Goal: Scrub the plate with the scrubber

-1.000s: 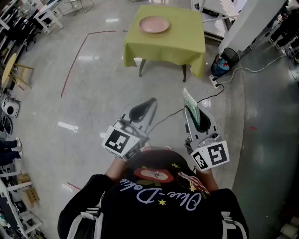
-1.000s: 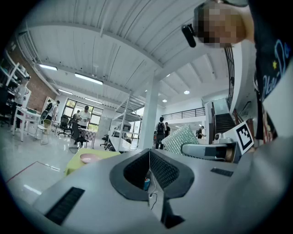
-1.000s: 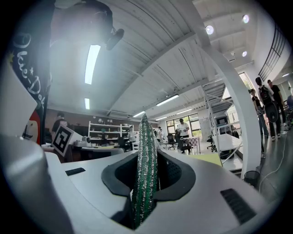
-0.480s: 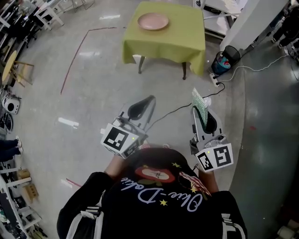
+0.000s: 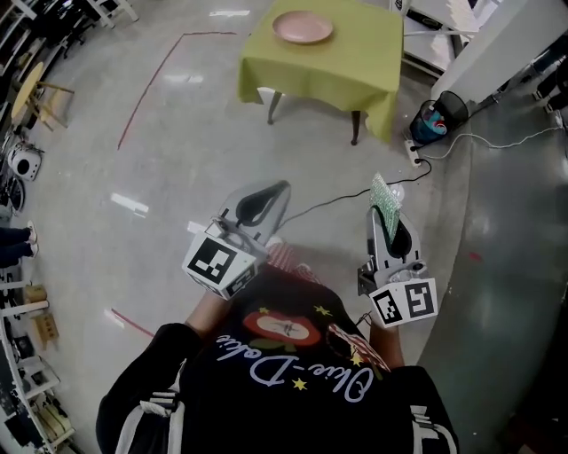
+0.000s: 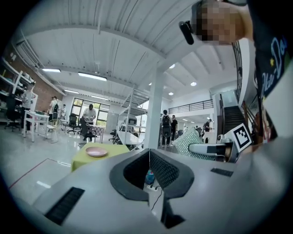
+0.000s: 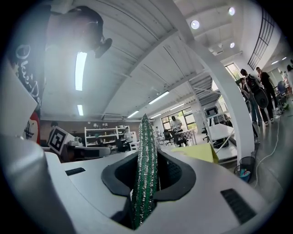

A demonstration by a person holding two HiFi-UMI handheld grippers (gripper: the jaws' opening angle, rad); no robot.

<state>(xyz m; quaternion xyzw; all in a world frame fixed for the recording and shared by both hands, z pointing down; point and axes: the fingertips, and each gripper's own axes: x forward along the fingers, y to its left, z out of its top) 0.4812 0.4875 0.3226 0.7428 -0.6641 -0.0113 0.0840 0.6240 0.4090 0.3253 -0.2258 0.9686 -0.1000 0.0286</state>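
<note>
A pink plate [image 5: 303,27] lies on a table with a yellow-green cloth [image 5: 346,75] far ahead; the left gripper view shows the plate [image 6: 96,151] small in the distance. My left gripper [image 5: 282,187] is shut with nothing in it, held at chest height over the floor. My right gripper [image 5: 382,206] is shut on a green scrubber [image 5: 383,195], which sticks up edge-on between the jaws [image 7: 145,169]. Both grippers are several steps from the table.
A waste bin [image 5: 434,120] and a power strip with cables [image 5: 414,155] lie right of the table. A white column [image 5: 497,44] rises at the upper right. Red tape [image 5: 146,89] marks the grey floor. Chairs and shelves line the left edge; people stand far off.
The view has shifted forward, and the table sits a little higher and further right in the frame. Both grippers keep their hold and pose, drifting slightly up and right.
</note>
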